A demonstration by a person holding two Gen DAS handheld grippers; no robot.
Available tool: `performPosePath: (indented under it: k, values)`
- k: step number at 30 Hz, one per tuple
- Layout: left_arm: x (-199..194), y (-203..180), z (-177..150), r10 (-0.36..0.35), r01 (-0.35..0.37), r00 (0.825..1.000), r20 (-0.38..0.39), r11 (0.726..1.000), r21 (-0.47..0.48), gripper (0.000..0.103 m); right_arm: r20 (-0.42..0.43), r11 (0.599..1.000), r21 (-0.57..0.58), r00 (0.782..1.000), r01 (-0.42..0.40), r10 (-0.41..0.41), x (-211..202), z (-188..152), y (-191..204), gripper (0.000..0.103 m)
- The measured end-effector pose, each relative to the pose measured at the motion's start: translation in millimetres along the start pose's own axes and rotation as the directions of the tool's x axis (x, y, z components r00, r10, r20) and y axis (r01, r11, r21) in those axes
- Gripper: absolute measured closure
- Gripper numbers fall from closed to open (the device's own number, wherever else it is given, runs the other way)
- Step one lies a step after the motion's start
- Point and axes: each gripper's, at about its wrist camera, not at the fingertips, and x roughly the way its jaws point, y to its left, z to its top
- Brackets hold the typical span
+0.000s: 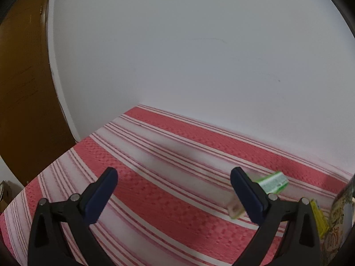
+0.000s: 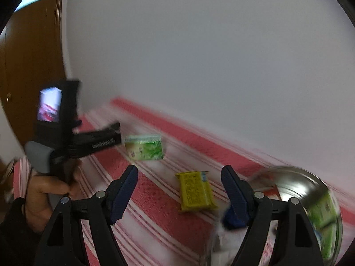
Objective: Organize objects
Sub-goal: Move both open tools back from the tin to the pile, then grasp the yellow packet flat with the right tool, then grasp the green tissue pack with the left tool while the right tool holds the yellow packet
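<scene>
Yellow packet [image 2: 196, 190] lies on the striped cloth [image 2: 155, 217] between the released, empty right tongs [image 2: 179, 177]

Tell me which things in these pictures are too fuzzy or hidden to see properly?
- Metal bowl, right wrist view: motion blur smears its contents; a green packet shows, the rest is unclear.
- Blue thing, right wrist view: partly behind a right gripper finger, unidentifiable.
- Yellow packet and green box, right wrist view: print too blurred to read.
- Small pale item, left wrist view: blurred, half behind a left gripper finger.
</scene>
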Motion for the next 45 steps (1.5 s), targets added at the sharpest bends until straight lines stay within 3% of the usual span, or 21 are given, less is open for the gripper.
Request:
performPosePath:
  k: [5,9,12,16,19,21,23,25,27,29,32,34,37,39,41,45]
  values:
    - [-2,3,2,0.028,-0.028,1.0,0.011,1.0,-0.002,0.0,-0.238,0.999,0.015,0.971,-0.029,0.032,61,24,-8,0.024]
    - [-1,7,3,0.054,-0.054,0.999,0.005,0.998,-0.022,0.0,-0.358,0.999,-0.019,0.933,0.034,-0.039,89,25,-10,0.024]
    - [-1,10,3,0.05,-0.05,0.999,-0.004,0.998,-0.038,0.0,-0.43,0.999,0.015,0.902,0.039,-0.028,111,19,-24,0.024]
    - [-1,11,4,0.044,-0.044,0.999,-0.007,0.998,-0.049,0.0,-0.491,0.997,-0.04,0.868,0.065,-0.077,128,12,-26,0.024]
    - [-4,8,3,0.04,-0.04,0.999,-0.004,0.998,-0.042,0.0,-0.508,0.998,-0.024,0.859,0.061,-0.065,132,10,-27,0.027]
    - [-5,6,3,0.042,-0.042,0.999,0.0,0.998,-0.035,0.0,-0.522,0.999,0.036,0.853,0.026,-0.004,131,10,-31,0.037]
    - [-7,4,3,0.043,-0.043,0.999,0.004,0.999,-0.031,0.0,-0.525,0.999,0.031,0.851,0.017,0.002,127,11,-31,0.051]
    - [-7,4,3,0.044,-0.043,0.999,0.005,0.999,-0.027,0.0,-0.538,1.0,0.017,0.843,0.005,0.004,123,9,-26,0.051]
    - [-10,5,4,0.043,-0.043,0.999,0.009,0.999,-0.027,0.0,-0.52,1.0,0.006,0.854,-0.009,0.011,116,8,-20,0.051]
    - [-12,7,4,0.031,-0.031,0.999,0.013,0.999,-0.034,0.0,-0.454,0.998,0.036,0.889,-0.043,0.055,100,11,-14,0.051]
    - [-13,10,6,-0.009,0.01,1.0,0.025,0.999,-0.034,0.0,-0.308,0.987,0.131,0.943,-0.088,0.125,62,6,-10,0.051]
    - [-14,6,5,-0.044,0.045,0.998,0.04,0.999,-0.01,0.0,-0.193,0.975,0.173,0.966,-0.141,0.174,32,-10,-3,0.051]
    - [-12,-5,5,-0.082,0.08,0.996,0.032,0.995,0.052,0.0,-0.106,0.933,0.277,0.958,-0.228,0.266,12,-45,1,0.051]
    - [-11,-13,2,-0.084,0.08,0.996,0.033,0.993,0.091,0.0,-0.119,0.939,0.285,0.965,-0.193,0.234,14,-63,5,0.051]
    - [-11,-20,-2,-0.063,0.058,0.997,0.035,0.99,0.13,0.0,-0.159,0.971,0.195,0.972,-0.142,0.174,21,-66,14,0.051]
    - [-13,-27,-4,-0.068,0.06,0.997,0.037,0.984,0.169,0.0,-0.173,0.983,0.154,0.977,-0.101,0.127,26,-67,16,0.051]
